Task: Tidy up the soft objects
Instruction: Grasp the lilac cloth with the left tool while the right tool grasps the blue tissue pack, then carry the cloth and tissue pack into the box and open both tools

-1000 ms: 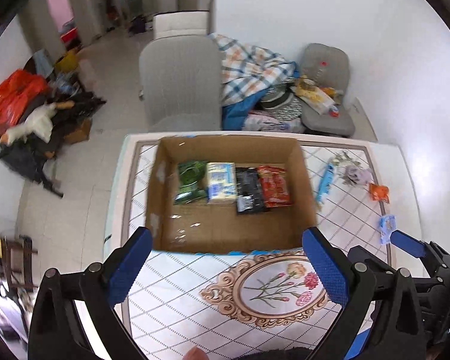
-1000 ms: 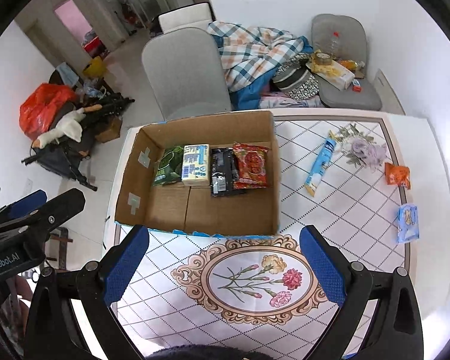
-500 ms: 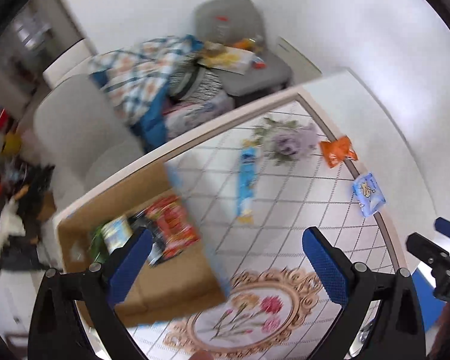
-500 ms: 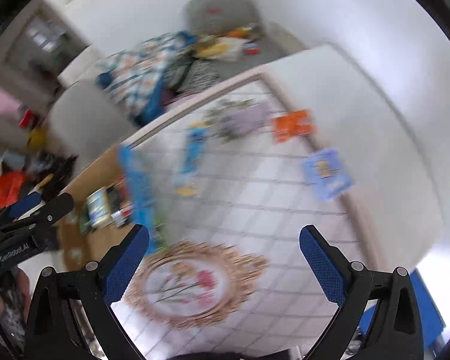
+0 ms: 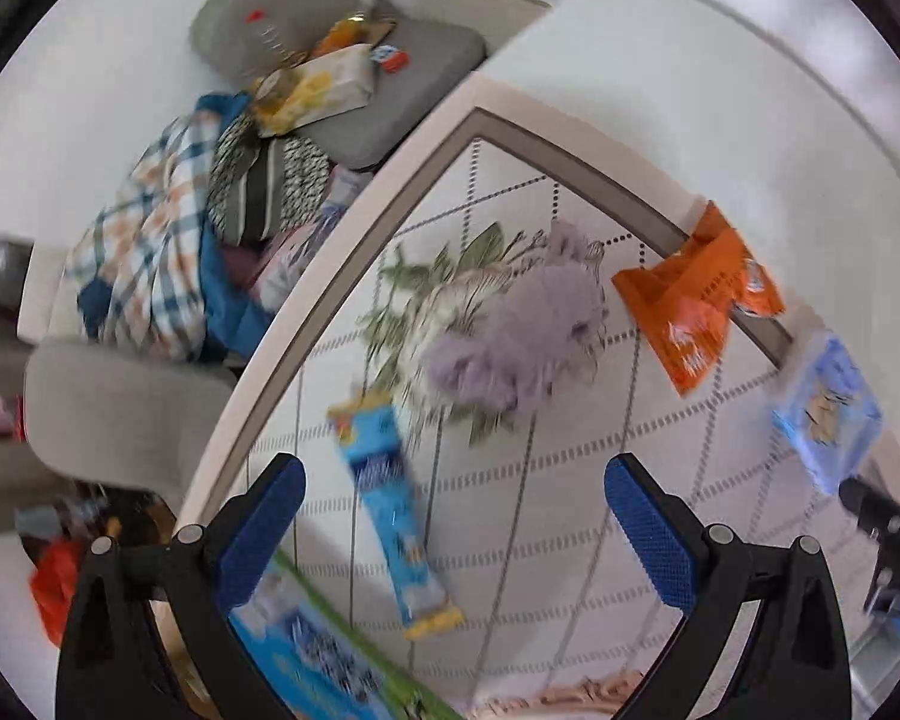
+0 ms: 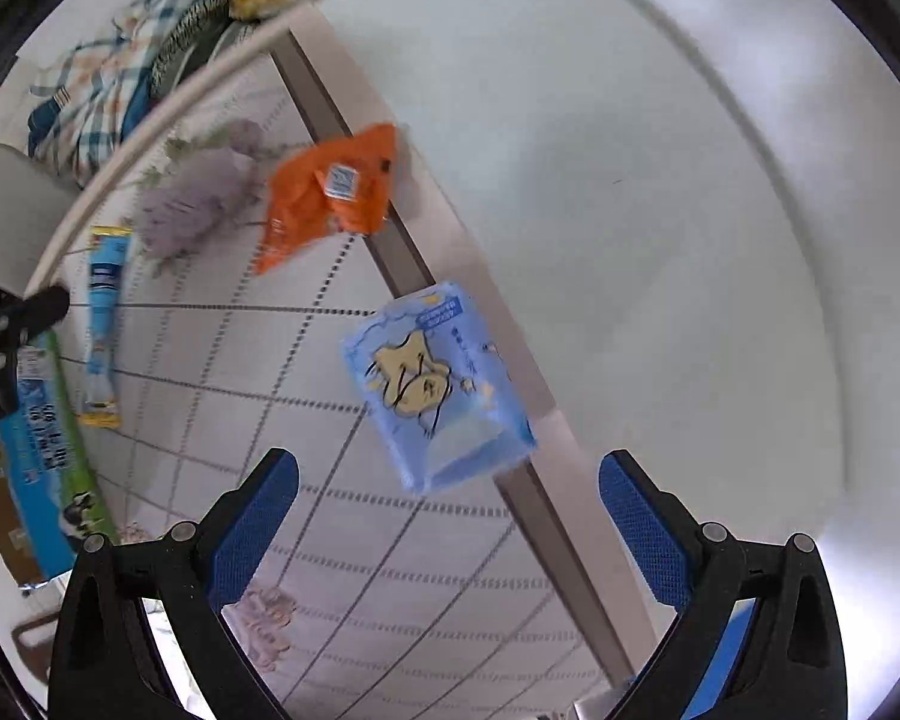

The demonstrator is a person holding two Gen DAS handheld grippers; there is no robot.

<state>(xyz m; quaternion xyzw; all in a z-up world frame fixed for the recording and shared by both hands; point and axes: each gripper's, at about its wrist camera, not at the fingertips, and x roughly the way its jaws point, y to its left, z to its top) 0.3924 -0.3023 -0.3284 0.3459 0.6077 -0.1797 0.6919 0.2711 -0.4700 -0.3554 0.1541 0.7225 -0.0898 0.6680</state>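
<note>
Blue pouch (image 6: 438,387) ahead, between spread right gripper (image 6: 447,507) jaws, untouched.

Blue packet (image 6: 438,384) beyond spread fingers (image 6: 252,531)

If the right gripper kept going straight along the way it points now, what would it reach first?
Most likely the light blue packet with the cartoon print, which lies on the table just ahead of the open right gripper, roughly centred between its fingers. Depth is hard to judge through the fisheye, but nothing shows in between.
</note>
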